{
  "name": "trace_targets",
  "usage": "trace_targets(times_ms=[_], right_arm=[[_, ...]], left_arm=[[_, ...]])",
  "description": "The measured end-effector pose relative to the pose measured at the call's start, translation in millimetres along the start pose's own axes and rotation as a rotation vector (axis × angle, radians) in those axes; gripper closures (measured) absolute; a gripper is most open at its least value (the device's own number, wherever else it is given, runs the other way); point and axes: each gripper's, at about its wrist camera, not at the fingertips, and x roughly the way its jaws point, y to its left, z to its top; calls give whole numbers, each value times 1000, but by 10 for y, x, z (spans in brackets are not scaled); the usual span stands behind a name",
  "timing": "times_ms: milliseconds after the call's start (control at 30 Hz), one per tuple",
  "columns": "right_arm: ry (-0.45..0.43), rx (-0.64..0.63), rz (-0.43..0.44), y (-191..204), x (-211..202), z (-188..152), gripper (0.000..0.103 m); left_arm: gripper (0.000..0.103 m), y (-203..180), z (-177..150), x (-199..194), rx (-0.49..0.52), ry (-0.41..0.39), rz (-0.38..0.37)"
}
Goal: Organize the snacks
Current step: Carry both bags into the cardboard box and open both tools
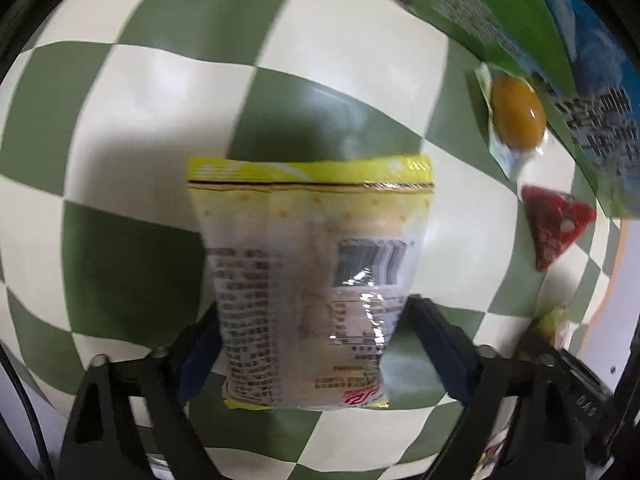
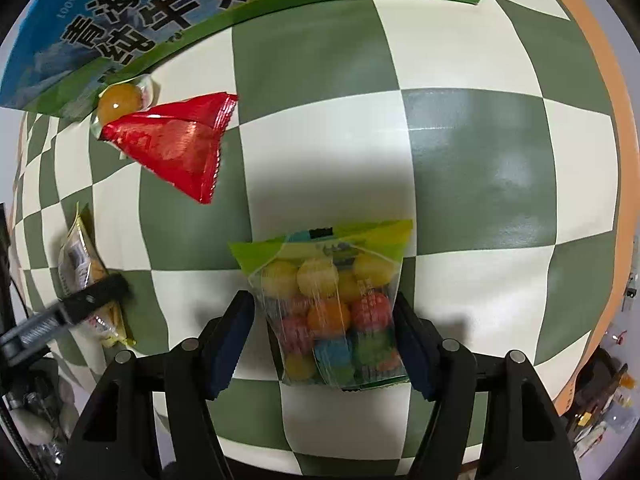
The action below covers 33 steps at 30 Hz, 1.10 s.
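My left gripper (image 1: 312,344) is shut on a yellow-topped snack packet (image 1: 308,276) with printed text and a barcode, held above the green-and-white checkered tablecloth (image 1: 132,132). My right gripper (image 2: 324,332) is shut on a clear bag of coloured candy balls (image 2: 332,312) with a green top. The right wrist view shows the left gripper (image 2: 80,304) at the far left with its yellow packet (image 2: 80,268). A red triangular packet (image 2: 176,148) and a wrapped yellow jelly (image 2: 120,104) lie at the upper left; both show in the left wrist view, red packet (image 1: 556,224) and jelly (image 1: 516,120).
A blue-and-green milk carton box (image 2: 160,12) with cows printed on it stands along the far edge; it shows at the upper right of the left wrist view (image 1: 520,20). The table's orange rim (image 2: 600,80) runs down the right side. Clutter lies beyond the edge at lower right.
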Motion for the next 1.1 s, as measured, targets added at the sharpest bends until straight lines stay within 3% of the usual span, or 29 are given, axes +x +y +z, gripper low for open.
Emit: trace_targets(times_ms=[33, 67, 167, 333, 500, 633, 667, 800, 967, 1100], right_arm=[[-9, -1, -14, 0, 9, 0, 39], [-16, -5, -38, -23, 17, -15, 50], [-45, 2, -56, -121, -44, -86, 51], [-58, 28, 29, -213, -321, -172, 52], [-123, 24, 139, -276, -874, -106, 52], [-233, -13, 203, -222, -1571, 70, 52], [-259, -21, 212, -213, -1736, 124, 52], [-347, -44, 252, -202, -2284, 523, 52], [-399, -48, 199, -113, -2524, 1071, 52], [-382, -37, 132, -137, -2453, 1524, 52]], left_arm=[[32, -14, 8, -45, 17, -18, 22], [45, -38, -18, -78, 44, -32, 39], [55, -30, -211, -213, 131, -48, 78], [55, -269, -323, -492, 194, -80, 49], [55, -786, -261, -1164, 270, -157, -78], [55, -1284, 131, -1851, 370, -262, -159], [55, -1136, 274, -2033, 384, -276, -170], [55, -1472, 719, -2427, 433, -325, -194], [55, -1615, 1245, -2598, 442, -318, -147], [55, -1638, 1600, -2344, 414, -243, -91]])
